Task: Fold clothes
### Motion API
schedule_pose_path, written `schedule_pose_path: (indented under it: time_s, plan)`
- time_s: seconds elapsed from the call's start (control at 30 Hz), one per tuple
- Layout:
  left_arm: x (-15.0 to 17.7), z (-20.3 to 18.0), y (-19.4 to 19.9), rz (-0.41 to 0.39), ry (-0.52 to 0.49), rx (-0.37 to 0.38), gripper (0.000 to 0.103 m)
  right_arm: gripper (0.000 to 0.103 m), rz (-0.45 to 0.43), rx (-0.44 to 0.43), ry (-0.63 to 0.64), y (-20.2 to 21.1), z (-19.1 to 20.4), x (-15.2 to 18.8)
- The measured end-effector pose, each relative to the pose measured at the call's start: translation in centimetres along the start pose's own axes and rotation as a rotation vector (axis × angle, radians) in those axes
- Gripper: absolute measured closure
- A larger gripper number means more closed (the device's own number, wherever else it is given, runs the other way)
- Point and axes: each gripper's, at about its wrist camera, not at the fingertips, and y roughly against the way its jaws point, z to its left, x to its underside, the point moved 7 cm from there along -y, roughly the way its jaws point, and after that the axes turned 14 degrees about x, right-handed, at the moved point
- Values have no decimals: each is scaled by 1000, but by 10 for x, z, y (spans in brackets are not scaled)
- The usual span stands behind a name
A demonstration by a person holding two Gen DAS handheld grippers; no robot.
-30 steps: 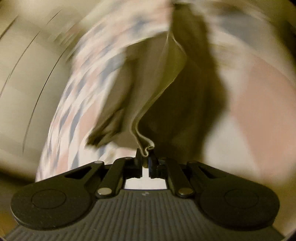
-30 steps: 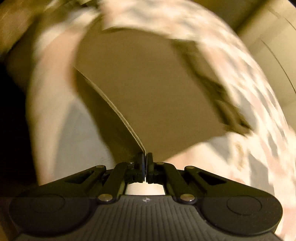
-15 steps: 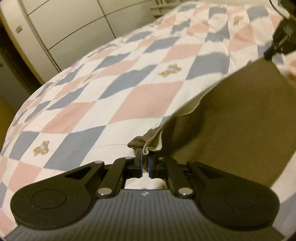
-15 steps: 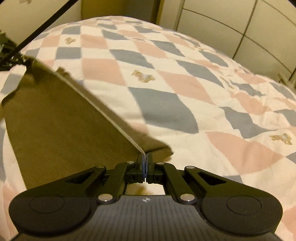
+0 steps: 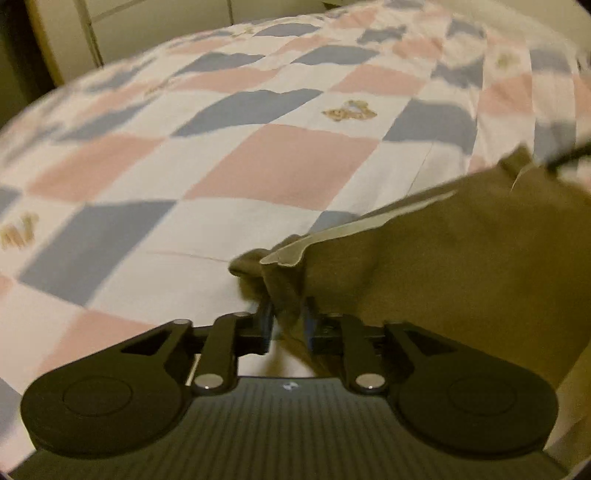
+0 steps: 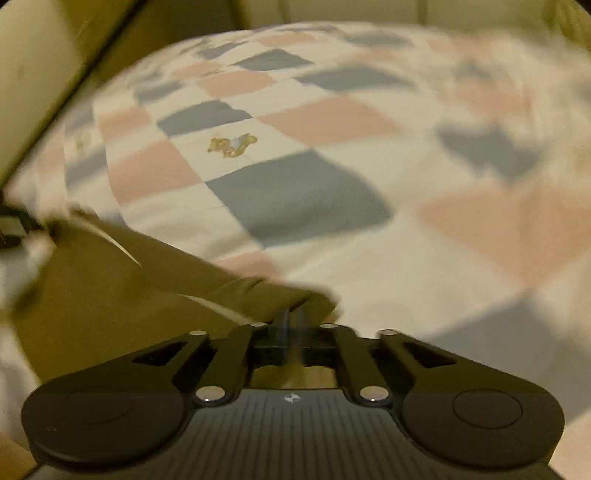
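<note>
Pale panelled cabinet doors (image 5: 155,33) with dark seams stand behind the far edge of a bed, and in the right wrist view a plain wall (image 6: 40,92) runs down the left side beyond the bed's edge. Covering the bed is a checked quilt (image 5: 280,166) of pink, grey-blue and white squares, some white squares carrying a small brown teddy-bear motif (image 5: 349,110); the same quilt (image 6: 369,122) fills most of the right wrist view, blurred toward its far and right edges.

An olive-brown garment (image 5: 461,266) lies on the quilt toward the near edge of the bed, stretched between the two grippers, its upper hem showing a paler inner face. One corner bunches up between the fingers of the left gripper (image 5: 287,325), whose jaws are opening: cloth still hangs in the gap, but the pads stand apart from it on both sides. The opposite corner of the garment (image 6: 122,295) reaches the right gripper (image 6: 291,328), whose jaws are also opening with a fold of the cloth just ahead of and between the tips; the blur there hides whether the pads still touch it.
</note>
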Motion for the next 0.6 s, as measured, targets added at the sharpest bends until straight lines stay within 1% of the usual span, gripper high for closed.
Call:
schedule_pose_path:
  time_s: [0.03, 0.1, 0.17, 0.2, 0.27, 0.3, 0.33, 0.4, 0.43, 0.57, 0.6]
  plan:
    - [-1, 1, 2, -13, 22, 22, 73, 70, 6, -19, -46, -1, -1, 6]
    - [-3, 3, 2, -29, 53, 60, 68, 67, 14, -49, -127, -2, -3, 18]
    - [-6, 6, -3, -22, 78, 75, 66, 66, 21, -80, -208, -4, -5, 30]
    - [-7, 7, -7, -19, 87, 77, 68, 66, 17, -94, -244, -6, -5, 32]
    - [-7, 6, -8, -27, 81, 81, 90, 67, 6, -111, -299, -9, -5, 33]
    - [-8, 5, -8, -33, 75, 83, 99, 70, 2, -112, -316, -11, -5, 32]
    - [-8, 2, -5, -44, 59, 78, 100, 83, -3, -114, -333, -12, -4, 32]
    - [-8, -2, 5, -73, 33, 69, 100, 89, -10, -82, -313, -8, -2, 31]
    - [-8, -3, 11, -90, 38, 70, 100, 91, -29, -71, -293, -2, 0, 30]
    - [-14, -3, 32, -151, 56, 76, 100, 93, -116, -33, -203, 22, 11, 23]
    - [-17, -2, 36, -162, 60, 79, 100, 96, -135, -26, -194, 26, 13, 19]
